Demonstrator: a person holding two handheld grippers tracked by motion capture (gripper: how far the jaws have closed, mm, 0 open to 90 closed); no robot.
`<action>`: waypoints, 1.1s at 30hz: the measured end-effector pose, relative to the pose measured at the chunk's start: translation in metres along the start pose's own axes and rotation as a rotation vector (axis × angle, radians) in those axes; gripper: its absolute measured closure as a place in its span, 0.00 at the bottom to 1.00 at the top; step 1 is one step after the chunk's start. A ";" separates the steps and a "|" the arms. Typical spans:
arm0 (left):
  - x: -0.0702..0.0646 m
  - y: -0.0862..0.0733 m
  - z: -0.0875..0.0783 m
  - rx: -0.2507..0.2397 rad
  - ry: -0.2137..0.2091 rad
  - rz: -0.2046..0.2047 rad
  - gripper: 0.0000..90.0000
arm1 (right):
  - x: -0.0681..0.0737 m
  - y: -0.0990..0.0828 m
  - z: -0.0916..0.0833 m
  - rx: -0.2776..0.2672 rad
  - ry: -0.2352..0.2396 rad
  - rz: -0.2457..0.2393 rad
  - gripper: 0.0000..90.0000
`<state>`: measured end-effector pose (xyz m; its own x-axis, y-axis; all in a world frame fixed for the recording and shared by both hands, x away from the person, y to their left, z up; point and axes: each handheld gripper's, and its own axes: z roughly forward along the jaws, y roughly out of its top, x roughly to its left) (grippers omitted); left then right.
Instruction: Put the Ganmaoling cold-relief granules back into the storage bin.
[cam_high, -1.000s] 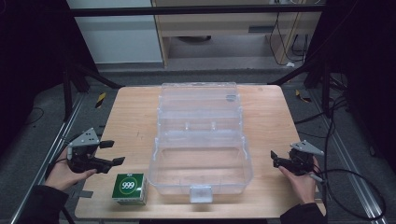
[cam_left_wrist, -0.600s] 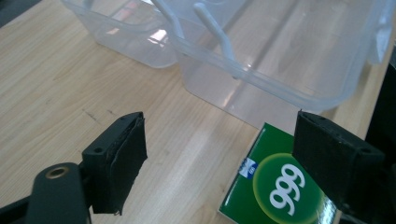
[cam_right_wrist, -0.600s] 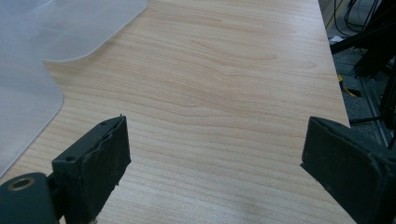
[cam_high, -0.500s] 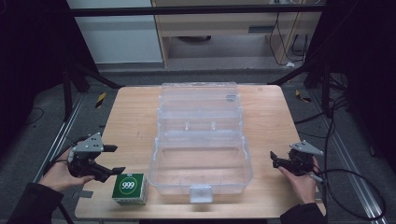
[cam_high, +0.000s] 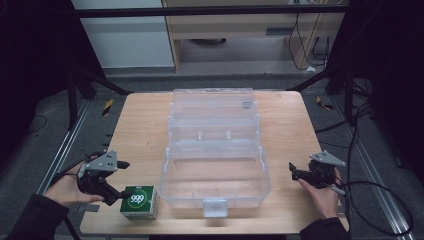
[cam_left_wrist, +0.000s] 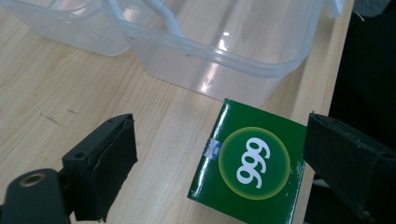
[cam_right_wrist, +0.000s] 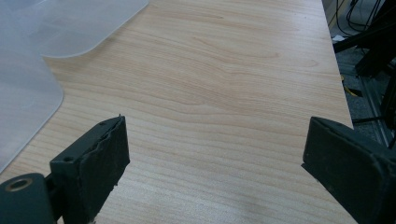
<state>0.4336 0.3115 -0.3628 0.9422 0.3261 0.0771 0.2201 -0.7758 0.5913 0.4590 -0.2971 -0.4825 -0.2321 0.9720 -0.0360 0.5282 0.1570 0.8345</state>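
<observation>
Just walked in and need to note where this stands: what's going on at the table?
A person holds a gripper in each hand at a wooden table. The left gripper, jaws just opened wide, reaches around a small green box beside an open clear plastic case, without clamping it. The right gripper rests open near the case's other side, holding nothing.

A small green box (cam_high: 139, 202) with a round yellow-green badge reading "999" in white lies flat on the wooden bench (cam_high: 145, 130), badge side up, at the near left corner. It sits just beside the clear plastic container (cam_high: 215, 165), close to the bench's front edge.
</observation>
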 end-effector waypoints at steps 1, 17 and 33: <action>0.000 0.000 0.000 0.000 0.000 0.000 0.10 | 0.000 0.000 0.000 0.000 0.001 0.000 0.08; -0.007 0.001 0.016 0.102 -0.047 0.124 0.09 | 0.000 -0.001 0.001 0.010 0.001 -0.003 0.07; -0.013 -0.005 0.034 0.174 -0.080 0.151 0.08 | 0.000 -0.001 0.002 0.020 0.000 -0.003 0.06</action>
<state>0.4292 0.2926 -0.3937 0.9832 0.1608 0.0867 0.1086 -0.8961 0.4303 0.4601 -0.2973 -0.4846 -0.2336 0.9715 -0.0390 0.5433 0.1637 0.8234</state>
